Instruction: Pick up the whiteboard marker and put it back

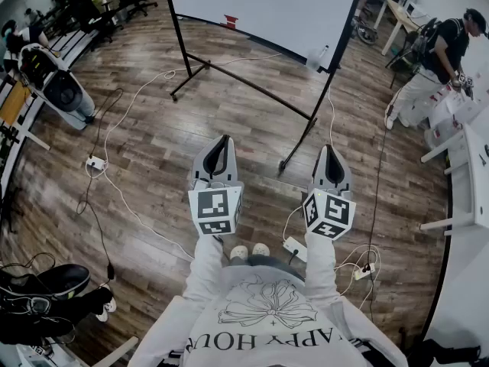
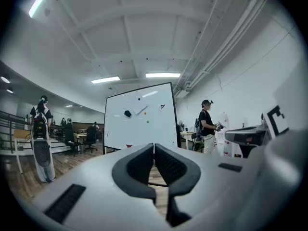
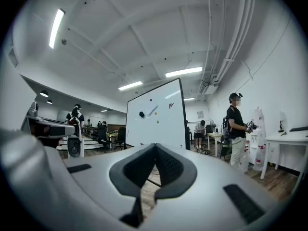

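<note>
Most of the head view is wooden floor (image 1: 153, 121), crossed by loose white cables (image 1: 122, 197) that run from the left side toward the bottom right. Upper middle of that frame, a large whiteboard (image 1: 260, 6) stands on a black frame with splayed feet, well apart from both tools. At the upper right edge, a person (image 1: 439, 56) in a dark top and pale trousers stands by white tables. Lower middle, side by side and held level toward the board, are the left gripper (image 1: 222, 142) and the right gripper (image 1: 329, 150), each with its marker cube nearest the camera. In the left gripper view the jaws are clenched, the tips meeting with nothing between them; the right gripper view shows the same, tips pressed together on empty air. High on the board's face, just above the jaws in the right gripper view, a pale slanted stick that looks like the whiteboard marker (image 3: 152, 110) sits against the surface, too small to tell for sure. A black eraser (image 3: 142, 114) lies just to its lower left, and a green dot (image 3: 157, 121) just below.
</note>
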Tool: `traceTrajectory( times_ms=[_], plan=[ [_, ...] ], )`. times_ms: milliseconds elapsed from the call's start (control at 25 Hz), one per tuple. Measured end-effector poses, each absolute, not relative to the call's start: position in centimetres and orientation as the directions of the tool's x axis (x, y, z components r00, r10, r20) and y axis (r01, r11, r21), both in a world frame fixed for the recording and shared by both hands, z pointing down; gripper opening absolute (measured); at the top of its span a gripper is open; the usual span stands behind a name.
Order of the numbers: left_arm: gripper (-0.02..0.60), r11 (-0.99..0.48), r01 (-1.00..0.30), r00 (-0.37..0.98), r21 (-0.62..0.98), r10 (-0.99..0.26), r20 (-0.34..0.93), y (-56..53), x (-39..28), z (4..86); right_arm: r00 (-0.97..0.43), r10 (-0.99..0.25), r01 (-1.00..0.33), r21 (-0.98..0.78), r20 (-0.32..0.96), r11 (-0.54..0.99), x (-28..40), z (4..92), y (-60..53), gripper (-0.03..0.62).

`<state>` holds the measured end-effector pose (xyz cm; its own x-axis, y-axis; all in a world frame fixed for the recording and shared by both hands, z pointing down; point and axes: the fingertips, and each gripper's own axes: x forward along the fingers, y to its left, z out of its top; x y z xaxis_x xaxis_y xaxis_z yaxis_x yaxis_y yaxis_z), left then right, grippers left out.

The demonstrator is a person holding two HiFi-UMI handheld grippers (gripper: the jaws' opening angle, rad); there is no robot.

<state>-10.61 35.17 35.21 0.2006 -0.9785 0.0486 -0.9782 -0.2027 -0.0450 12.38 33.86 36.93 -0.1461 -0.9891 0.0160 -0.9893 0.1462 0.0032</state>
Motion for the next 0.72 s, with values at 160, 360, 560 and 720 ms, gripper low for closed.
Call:
traceTrajectory(
  times_ms=[160,360,560,720],
  plan=[
    [0.011,-0.206,-0.977,0.205,-0.046,-0.978,0.041,35.3,-10.0,34.9,-0.147,-0.989,-0.989,0.003,0.015,0.147,12.8,36.9,34.0,0.003],
    [0.011,-0.205,-0.977,0.202,-0.051,-0.978,0.049,35.0,-9.6,35.0,-0.156,-0.988,-0.988,-0.001,0.013,0.156,13.0,37.0,33.5,0.003],
    [0.009,-0.189,-0.981,0.187,-0.05,-0.981,0.055,34.2,-9.1,35.6,-0.162,-0.987,-0.987,-0.016,0.012,0.162,13.7,37.5,32.5,0.003],
    [0.011,-0.181,-0.983,0.177,-0.042,-0.981,0.075,33.9,-8.6,36.8,-0.179,-0.983,-0.984,-0.026,0.037,0.178,14.2,38.6,32.0,0.003]
  ],
)
